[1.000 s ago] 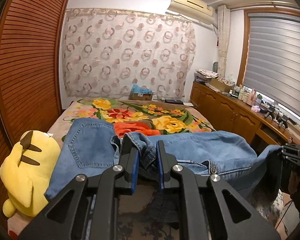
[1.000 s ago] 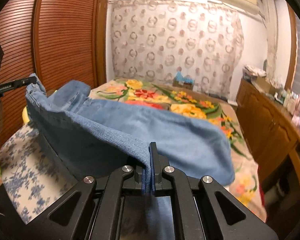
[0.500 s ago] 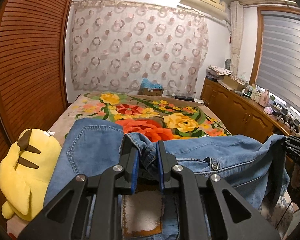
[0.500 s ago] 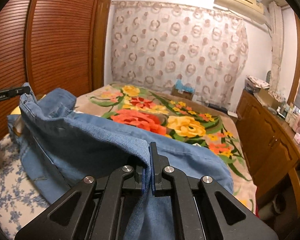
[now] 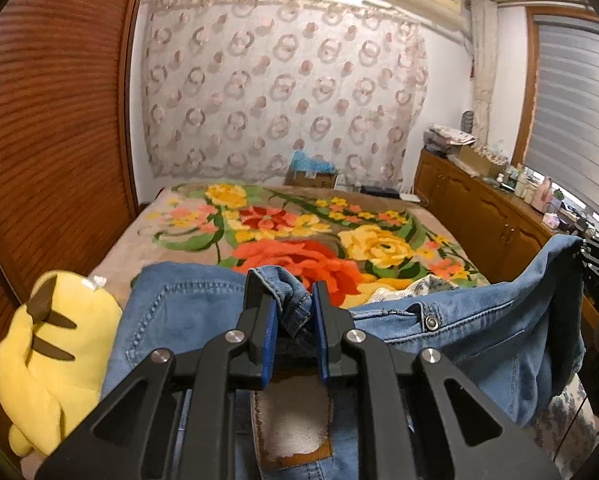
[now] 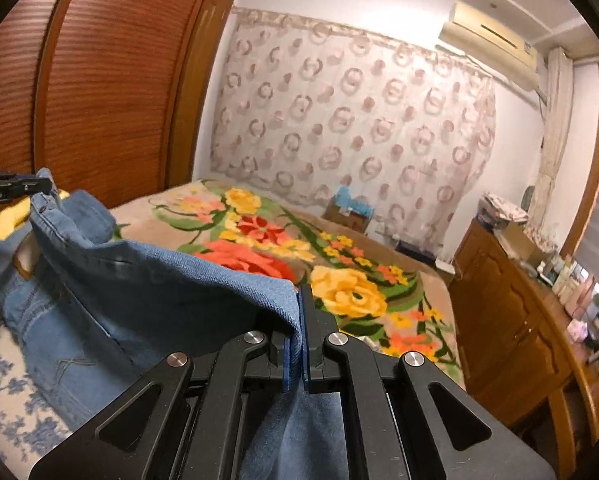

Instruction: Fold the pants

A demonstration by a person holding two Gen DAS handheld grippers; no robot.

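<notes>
1. The left claw (image 5: 293,320) is closed down to a narrow gap on a bunched fold of the jeans (image 5: 479,332) at the waistband, the blue pads pressing a thick wad of denim near a belt loop. The right claw (image 6: 299,340) is pinched almost fully closed on a thin edge of the same jeans.

2. The jeans hang slung between the two claws above the near end of the bed (image 5: 187,224), with the flowered blanket (image 5: 299,248) stretching away toward 12 o'clock. In the left wrist view the denim fills the frame from 8 o'clock to 3 o'clock.

3. Risk: the right claw holds only a slim hem (very little cloth lies between its pads). A tug that tightens the span could probably pull that edge free, dropping one side.

4. Risk: the left claw grips a lumpy bundle, not a flat layer. The wad could shift or shed a layer, so the fold line would land crooked.

5. Risk: a yellow plush toy (image 5: 51,356) sits at 8 o'clock in the left wrist view, just beside the denim. Laying the jeans down there could drape them over it and leave a bump.

6. Risk: slack cloth sagging at 3 o'clock may crease underneath when lowered.
</notes>
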